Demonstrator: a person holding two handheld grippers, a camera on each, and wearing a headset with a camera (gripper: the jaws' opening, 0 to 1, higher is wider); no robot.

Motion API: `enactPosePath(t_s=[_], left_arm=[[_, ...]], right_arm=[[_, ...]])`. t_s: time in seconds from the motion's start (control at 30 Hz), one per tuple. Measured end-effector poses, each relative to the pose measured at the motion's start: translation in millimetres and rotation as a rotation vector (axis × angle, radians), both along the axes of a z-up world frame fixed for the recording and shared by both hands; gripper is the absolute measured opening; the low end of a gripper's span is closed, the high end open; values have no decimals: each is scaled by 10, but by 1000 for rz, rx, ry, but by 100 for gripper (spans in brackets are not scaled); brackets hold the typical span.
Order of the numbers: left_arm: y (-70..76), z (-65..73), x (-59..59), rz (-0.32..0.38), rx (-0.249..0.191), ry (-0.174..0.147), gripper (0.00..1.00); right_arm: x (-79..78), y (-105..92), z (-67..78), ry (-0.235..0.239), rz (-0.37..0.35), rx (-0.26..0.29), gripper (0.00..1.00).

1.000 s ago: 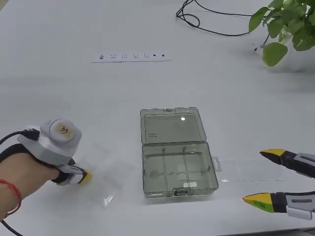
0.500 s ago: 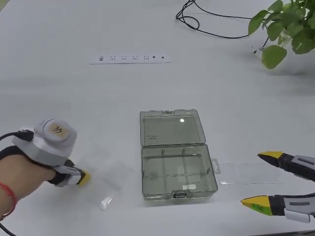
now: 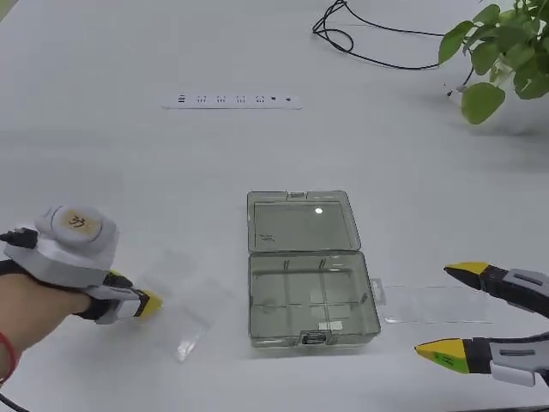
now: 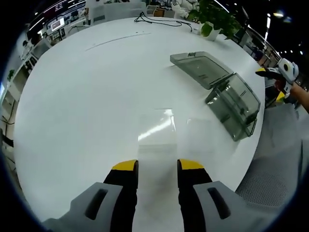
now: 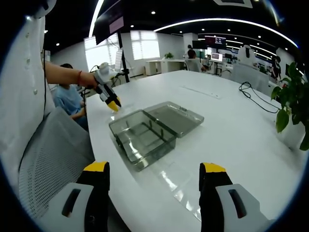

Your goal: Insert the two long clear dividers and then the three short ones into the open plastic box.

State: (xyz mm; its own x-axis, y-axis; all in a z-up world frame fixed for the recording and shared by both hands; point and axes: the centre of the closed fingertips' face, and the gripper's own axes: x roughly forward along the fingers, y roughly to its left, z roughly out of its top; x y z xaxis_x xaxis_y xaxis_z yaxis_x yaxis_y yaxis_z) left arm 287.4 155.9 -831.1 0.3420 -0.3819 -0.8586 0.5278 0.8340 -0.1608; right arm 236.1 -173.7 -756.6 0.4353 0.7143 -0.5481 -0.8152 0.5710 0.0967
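Head view: smoky rectangular plastic box (image 3: 255,300) between narrow-set left gripper (image 3: 147,304) and wide right gripper (image 3: 433,309).

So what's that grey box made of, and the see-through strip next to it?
The box looks like smoky grey see-through plastic: its inside ribs show through the walls, and a light glints on its lid, so it is glossy. The strip to its right looks like thin clear plastic, nearly invisible but for its bright edges, though that is only a guess.
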Motion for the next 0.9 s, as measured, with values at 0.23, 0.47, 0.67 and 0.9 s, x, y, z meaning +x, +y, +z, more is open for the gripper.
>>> enactPosePath(t_s=[0.23, 0.47, 0.67, 0.9], left_arm=[[-109, 215, 35, 37, -98, -54, 30], [-290, 515, 79, 68, -209, -121, 30], [-493, 714, 76, 65, -288, -163, 30], [-768, 959, 64, 60, -395, -203, 30]], right_arm=[[33, 99, 102, -13, 15, 6, 76], [114, 244, 311, -42, 17, 44, 76], [172, 371, 475, -54, 9, 80, 74], [221, 576, 718, -28, -28, 159, 69]])
